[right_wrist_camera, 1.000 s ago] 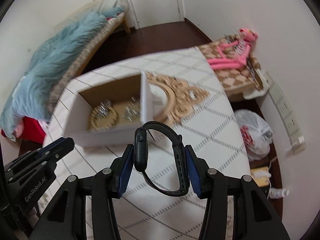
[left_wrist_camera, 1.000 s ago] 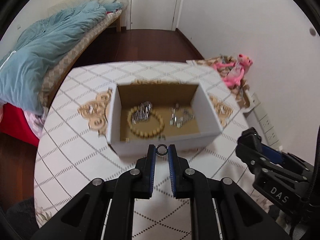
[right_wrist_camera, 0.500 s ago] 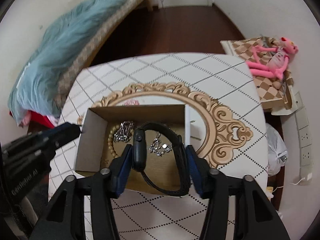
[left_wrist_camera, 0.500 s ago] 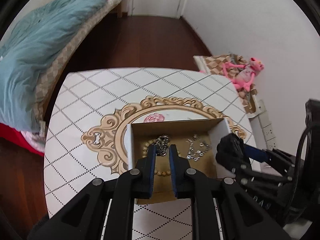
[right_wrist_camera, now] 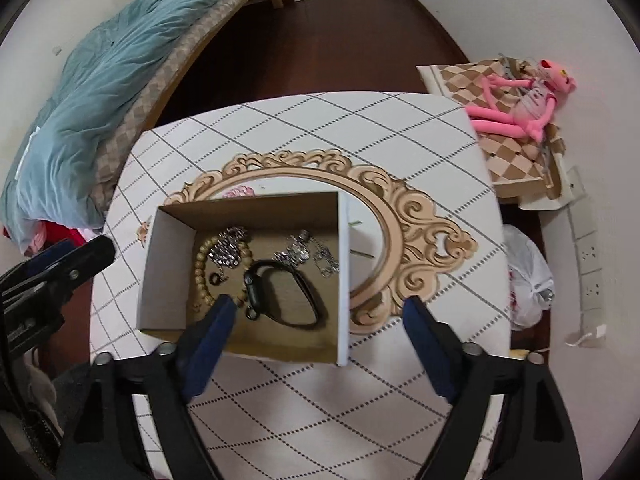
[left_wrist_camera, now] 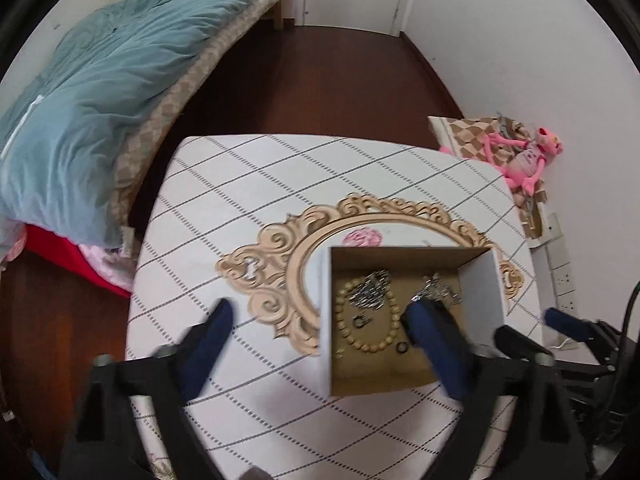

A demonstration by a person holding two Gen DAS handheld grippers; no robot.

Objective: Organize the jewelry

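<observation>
On the white diamond-patterned table point(right_wrist_camera: 320, 392), which carries a gold scrollwork oval point(right_wrist_camera: 416, 220) printed at its middle, a cardboard box point(right_wrist_camera: 160, 272) stands open-topped, partly over that oval. Behind the table lies a bed with a teal duvet point(left_wrist_camera: 100, 92), and to the right a pink plush toy point(right_wrist_camera: 516, 104) rests on a checkered cushion by the wall.

The left gripper point(left_wrist_camera: 318, 316) hangs above the table with its blue-padded fingers spread wide and nothing between them; one finger is over the tablecloth left of the box, the other over the box's interior. The right gripper point(right_wrist_camera: 320, 304) is likewise spread wide and holds nothing, its left finger over the box's near part and its right finger outside the box's white wall.

Inside the box, a black smartwatch point(right_wrist_camera: 280, 292) lies on the floor near the front. A wooden bead bracelet point(left_wrist_camera: 366, 320) circles the left half, with a silver chain cluster point(left_wrist_camera: 370, 290) on its far side and a second silver cluster point(right_wrist_camera: 304, 252) toward the right. A small dark ring point(left_wrist_camera: 401, 347) lies beside the beads, and another small dark ring point(left_wrist_camera: 359, 322) sits within the bracelet's loop.
</observation>
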